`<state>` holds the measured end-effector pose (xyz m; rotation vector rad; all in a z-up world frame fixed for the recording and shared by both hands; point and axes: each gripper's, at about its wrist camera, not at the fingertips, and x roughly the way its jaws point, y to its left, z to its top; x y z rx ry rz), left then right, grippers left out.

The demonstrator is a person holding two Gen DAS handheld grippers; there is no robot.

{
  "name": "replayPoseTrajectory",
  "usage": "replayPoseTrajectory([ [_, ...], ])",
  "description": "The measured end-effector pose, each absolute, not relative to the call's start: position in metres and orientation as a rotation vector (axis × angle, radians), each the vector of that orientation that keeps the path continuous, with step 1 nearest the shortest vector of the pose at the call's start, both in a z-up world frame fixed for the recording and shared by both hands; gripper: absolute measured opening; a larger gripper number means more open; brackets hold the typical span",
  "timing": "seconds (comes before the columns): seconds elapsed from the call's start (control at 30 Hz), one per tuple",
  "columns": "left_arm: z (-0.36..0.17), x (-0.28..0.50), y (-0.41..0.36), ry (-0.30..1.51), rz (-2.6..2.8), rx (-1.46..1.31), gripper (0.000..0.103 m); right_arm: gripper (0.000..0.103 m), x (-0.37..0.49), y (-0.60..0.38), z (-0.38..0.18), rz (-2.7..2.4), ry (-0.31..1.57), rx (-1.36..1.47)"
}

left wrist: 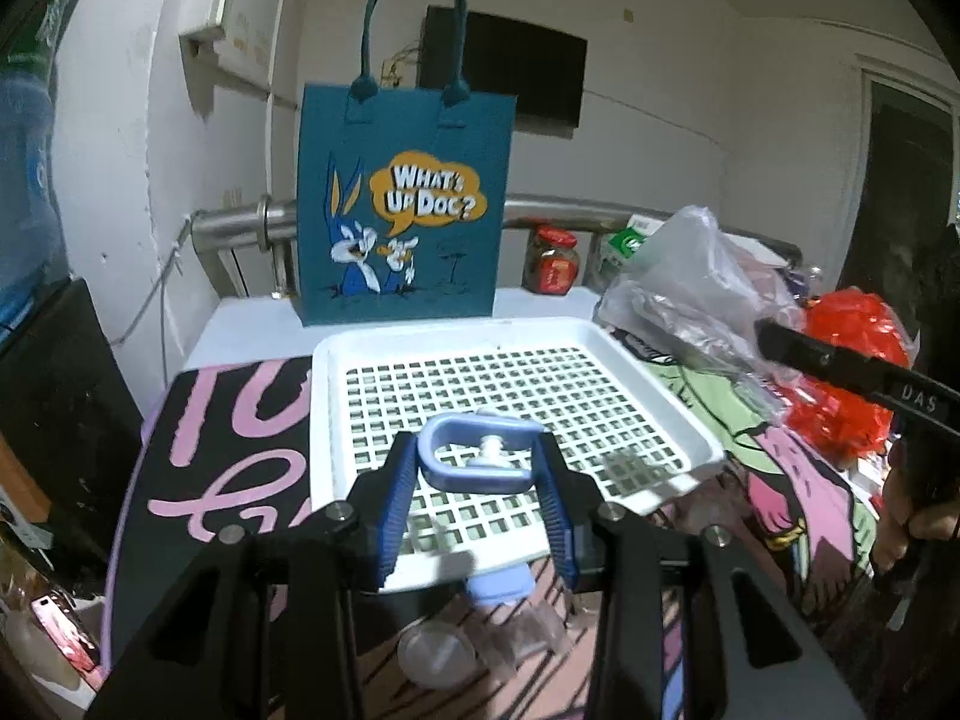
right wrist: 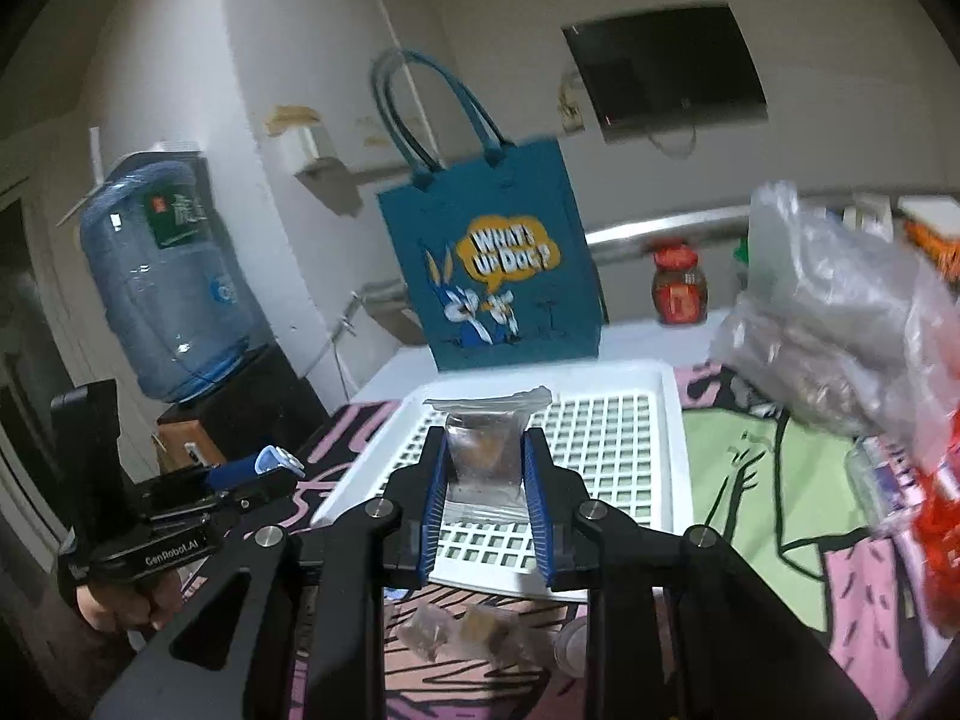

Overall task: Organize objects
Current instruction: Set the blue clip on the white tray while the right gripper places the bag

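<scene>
Two grippers hang over a table covered with a bright cartoon cloth (left wrist: 774, 468) in pink, green and black. The left gripper (left wrist: 477, 462) pinches a light blue plastic loop-shaped handle piece (left wrist: 474, 456) between its blue pads. The right gripper (right wrist: 486, 468) pinches a small clear plastic bag (right wrist: 483, 450) with something brown inside. Both things are held up above a white plastic tray with square holes (left wrist: 600, 384), which sits on the cloth. Behind the tray stands a blue felt tote bag with a cartoon rabbit (left wrist: 408, 210). A red-lidded glass jar (left wrist: 551, 261) sits by a shiny metal rail. Crinkly clear and red plastic bags (left wrist: 708, 282) pile up on the right. A big blue water bottle (right wrist: 162, 294) stands by the white wall, where a dark screen (right wrist: 666, 69) hangs.
</scene>
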<state>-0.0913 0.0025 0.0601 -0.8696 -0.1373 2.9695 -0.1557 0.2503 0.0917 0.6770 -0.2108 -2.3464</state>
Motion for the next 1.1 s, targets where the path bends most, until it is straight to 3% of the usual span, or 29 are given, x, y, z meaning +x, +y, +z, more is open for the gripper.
replayPoseTrajectory([
  [0.47, -0.007, -0.134, -0.014, -0.245, 2.939, -1.120, 0.038, 0.024, -0.212, 0.219, 0.002, -2.363, -0.056, 1.026],
  [0.77, -0.020, -0.145, -0.015, -0.225, 2.937, -1.190, 0.038, 0.025, -0.216, 0.211, -0.012, -2.379, 0.017, 1.084],
  [0.83, -0.020, -0.144, -0.015, -0.232, 2.936, -1.185, 0.042, 0.033, -0.215, 0.211, -0.011, -2.400, 0.023, 1.081],
  [0.87, -0.019, -0.143, -0.015, -0.241, 2.938, -1.171, 0.048, 0.044, -0.215, 0.211, -0.010, -2.412, 0.026, 1.079],
  [0.9, -0.017, -0.141, -0.016, -0.248, 2.946, -1.154, 0.064, 0.054, -0.213, 0.213, -0.008, -2.430, 0.017, 1.067],
  [0.93, -0.014, -0.137, -0.017, -0.256, 2.961, -1.124, 0.073, 0.056, -0.211, 0.215, -0.005, -2.440, 0.005, 1.048],
  [1.1, 0.007, -0.119, -0.022, -0.310, 2.988, -0.982, 0.074, 0.070, -0.197, 0.237, 0.019, -2.465, -0.124, 0.888],
])
